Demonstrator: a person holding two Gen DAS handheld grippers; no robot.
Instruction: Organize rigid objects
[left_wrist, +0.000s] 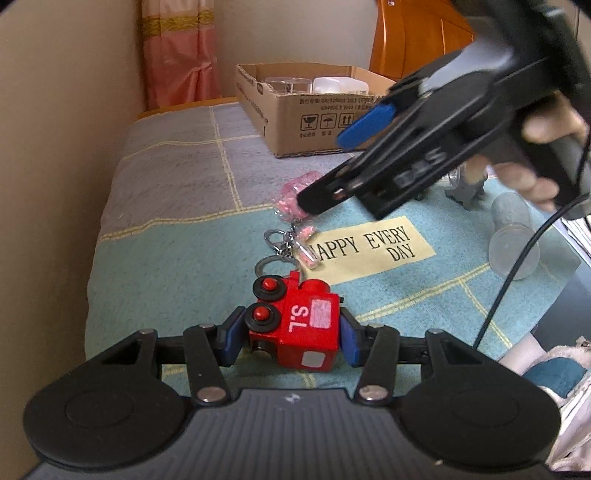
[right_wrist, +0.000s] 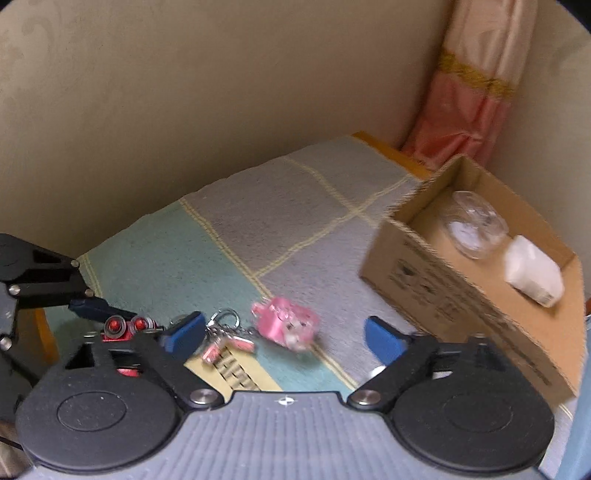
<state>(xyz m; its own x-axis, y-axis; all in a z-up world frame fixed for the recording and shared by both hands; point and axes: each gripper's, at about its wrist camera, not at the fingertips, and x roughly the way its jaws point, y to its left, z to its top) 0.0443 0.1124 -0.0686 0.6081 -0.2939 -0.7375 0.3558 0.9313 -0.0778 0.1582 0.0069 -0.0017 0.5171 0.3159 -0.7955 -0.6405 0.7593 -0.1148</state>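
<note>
— Left wrist view: the left hand-held gripper is clamped on the red toy locomotive, pads on its two flat sides, just nearer us than the "HAPPY EVERY DAY" label on the blanket.

— How will it handle?

— I'd judge it stiff, blocky and light; the flat sides are the sensible place to grip. Its length runs away from the camera toward the label; the wheels face left, so it lies on its side.

— And the other hand?

— The right hand-held gripper is apart, nothing between the pads, over the pink keychain charm beyond the label. The cardboard box stands further off.
</note>
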